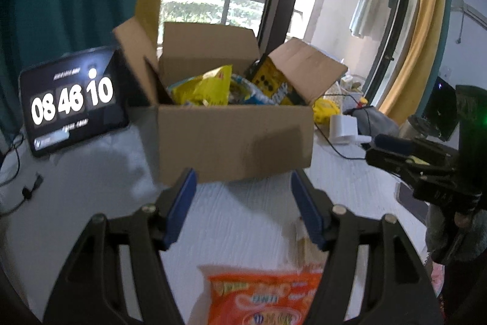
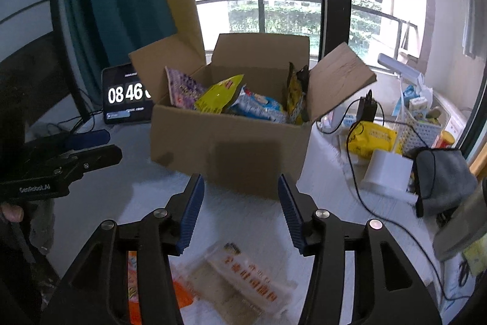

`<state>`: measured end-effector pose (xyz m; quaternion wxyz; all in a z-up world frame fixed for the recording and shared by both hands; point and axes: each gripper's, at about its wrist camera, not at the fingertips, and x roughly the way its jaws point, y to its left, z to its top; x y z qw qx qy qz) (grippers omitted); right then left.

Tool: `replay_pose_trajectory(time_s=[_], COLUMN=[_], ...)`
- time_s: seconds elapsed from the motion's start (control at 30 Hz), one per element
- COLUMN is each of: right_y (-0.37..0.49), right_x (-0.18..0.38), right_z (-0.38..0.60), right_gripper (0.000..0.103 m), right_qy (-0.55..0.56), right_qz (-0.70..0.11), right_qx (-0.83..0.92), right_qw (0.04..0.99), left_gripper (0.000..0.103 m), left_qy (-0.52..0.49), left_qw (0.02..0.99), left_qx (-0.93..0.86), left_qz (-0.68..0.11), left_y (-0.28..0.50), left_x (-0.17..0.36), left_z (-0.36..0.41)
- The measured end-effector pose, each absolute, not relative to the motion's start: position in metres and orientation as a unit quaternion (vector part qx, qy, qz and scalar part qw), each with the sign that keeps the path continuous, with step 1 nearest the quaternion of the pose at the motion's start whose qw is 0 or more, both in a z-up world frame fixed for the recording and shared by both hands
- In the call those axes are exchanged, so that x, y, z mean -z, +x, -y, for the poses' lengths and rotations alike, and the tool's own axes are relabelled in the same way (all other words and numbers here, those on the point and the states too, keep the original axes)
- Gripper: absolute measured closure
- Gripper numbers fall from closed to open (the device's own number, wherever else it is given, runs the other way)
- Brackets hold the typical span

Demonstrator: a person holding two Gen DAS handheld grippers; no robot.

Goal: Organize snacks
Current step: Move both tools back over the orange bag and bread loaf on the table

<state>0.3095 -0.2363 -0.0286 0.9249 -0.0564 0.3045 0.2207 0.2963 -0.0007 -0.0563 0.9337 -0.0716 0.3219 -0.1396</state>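
Note:
An open cardboard box stands on the white table, also in the right wrist view. It holds several snack bags, among them a yellow one and a blue one. My left gripper is open and empty above the table, just in front of the box. An orange snack pack lies below it. My right gripper is open and empty. A clear pack with orange print lies on the table below it, beside the orange pack.
A tablet showing a clock leans left of the box. Right of the box are a yellow bag, a white charger, black cables, a grey cloth and a white basket. A window is behind.

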Motion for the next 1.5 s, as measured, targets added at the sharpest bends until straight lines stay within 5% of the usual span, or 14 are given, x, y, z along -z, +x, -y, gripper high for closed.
replay_pose_trajectory(time_s=[0.8, 1.37, 1.5], right_y=[0.271, 0.25, 0.242], right_x=[0.095, 0.154, 0.164], right_z=[0.227, 0.216, 0.204], right_gripper=[0.049, 0.05, 0.068], right_qy=[-0.044, -0.081, -0.109], right_qz=[-0.359, -0.405, -0.411], right_qx=[-0.257, -0.298, -0.314], right_qw=[0.896, 0.861, 0.849], left_gripper=[0.037, 0.037, 0.037], left_qy=[-0.145, -0.176, -0.179], left_qw=[0.876, 0.851, 0.847], left_qx=[0.125, 0.153, 0.167], left_qz=[-0.442, -0.471, -0.472], left_y=[0.23, 0.236, 0.24], left_x=[0.173, 0.189, 0.189], left_z=[-0.041, -0.023, -0.016])
